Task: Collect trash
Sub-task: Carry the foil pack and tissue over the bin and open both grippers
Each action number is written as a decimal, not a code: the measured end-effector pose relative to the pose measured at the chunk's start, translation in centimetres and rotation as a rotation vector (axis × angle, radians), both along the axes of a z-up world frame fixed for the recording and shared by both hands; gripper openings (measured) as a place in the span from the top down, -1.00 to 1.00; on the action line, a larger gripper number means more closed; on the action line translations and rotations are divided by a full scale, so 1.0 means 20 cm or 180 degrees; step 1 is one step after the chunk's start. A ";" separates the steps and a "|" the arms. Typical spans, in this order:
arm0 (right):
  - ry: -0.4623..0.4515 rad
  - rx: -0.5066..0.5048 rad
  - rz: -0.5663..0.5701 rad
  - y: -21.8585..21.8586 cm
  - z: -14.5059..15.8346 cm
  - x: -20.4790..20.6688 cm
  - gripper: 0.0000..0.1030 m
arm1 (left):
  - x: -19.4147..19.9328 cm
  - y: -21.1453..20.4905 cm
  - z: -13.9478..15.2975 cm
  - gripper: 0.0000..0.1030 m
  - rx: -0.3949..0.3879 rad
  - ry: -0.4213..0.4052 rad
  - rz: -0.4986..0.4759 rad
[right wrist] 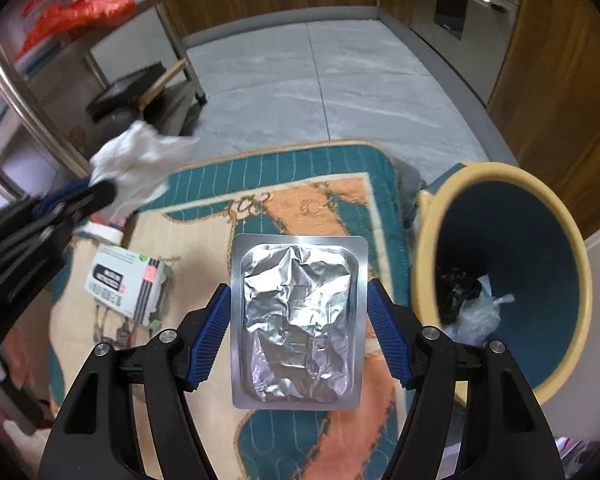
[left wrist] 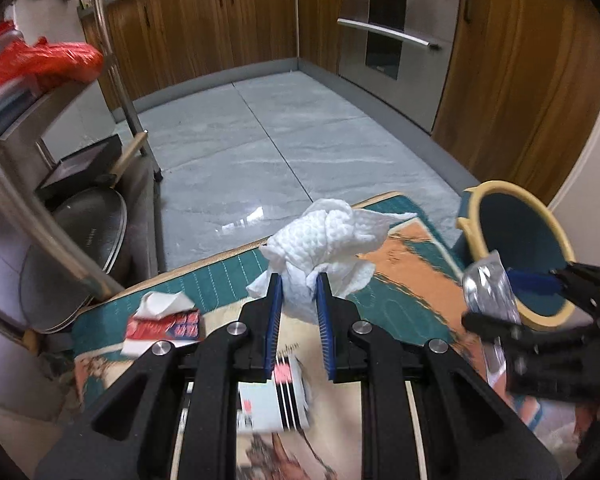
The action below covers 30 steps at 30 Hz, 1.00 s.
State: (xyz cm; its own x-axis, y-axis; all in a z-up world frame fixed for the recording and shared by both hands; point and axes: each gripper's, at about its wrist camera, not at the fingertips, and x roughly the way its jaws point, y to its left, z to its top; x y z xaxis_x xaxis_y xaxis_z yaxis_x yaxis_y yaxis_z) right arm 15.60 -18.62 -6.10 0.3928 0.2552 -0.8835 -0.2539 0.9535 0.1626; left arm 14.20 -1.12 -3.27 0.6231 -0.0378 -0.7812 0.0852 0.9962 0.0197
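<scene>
Left tongs (left wrist: 298,300) pinch crumpled tissue (left wrist: 324,232), right tongs (right wrist: 298,336) clamp foil tray (right wrist: 298,328) — carry both squarely over bin (right wrist: 428,216), lower right, before releasing.

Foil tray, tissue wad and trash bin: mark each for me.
foil tray (right wrist: 298,320), right wrist view, crinkled foil centre, held by the right gripper.
tissue wad (left wrist: 324,236), left wrist view, the bunched top, held by the left gripper.
trash bin (right wrist: 500,172), right wrist view, far cream rim.
</scene>
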 end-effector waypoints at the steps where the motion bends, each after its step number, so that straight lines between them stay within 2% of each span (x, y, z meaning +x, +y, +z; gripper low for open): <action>1: -0.0023 0.0052 -0.0033 -0.03 0.02 -0.01 -0.35 | -0.02 0.00 0.03 0.67 -0.0027 -0.0012 0.0015; 6: -0.0153 0.0193 -0.0152 -0.19 0.12 -0.04 -0.35 | -0.16 -0.02 0.17 0.67 -0.0367 -0.0063 0.0159; 9: -0.0184 0.0293 -0.0273 -0.31 0.16 -0.06 -0.35 | -0.22 -0.10 0.21 0.67 -0.0362 -0.0123 0.0102; 14: -0.0234 0.0344 -0.0480 -0.50 0.19 -0.06 -0.35 | -0.22 -0.26 0.19 0.67 -0.0335 -0.0114 -0.0087; 18: -0.0265 0.0303 -0.0603 -0.63 0.18 -0.05 -0.35 | -0.21 -0.40 0.14 0.67 -0.0202 -0.0099 -0.0291; 23: -0.0296 0.0271 -0.0791 -0.79 0.17 -0.03 -0.35 | -0.16 -0.54 0.10 0.67 -0.0214 -0.0057 -0.0450; 30: -0.0365 0.0096 -0.0874 -0.91 0.16 -0.01 -0.35 | -0.10 -0.73 0.05 0.67 -0.0216 -0.0052 -0.0676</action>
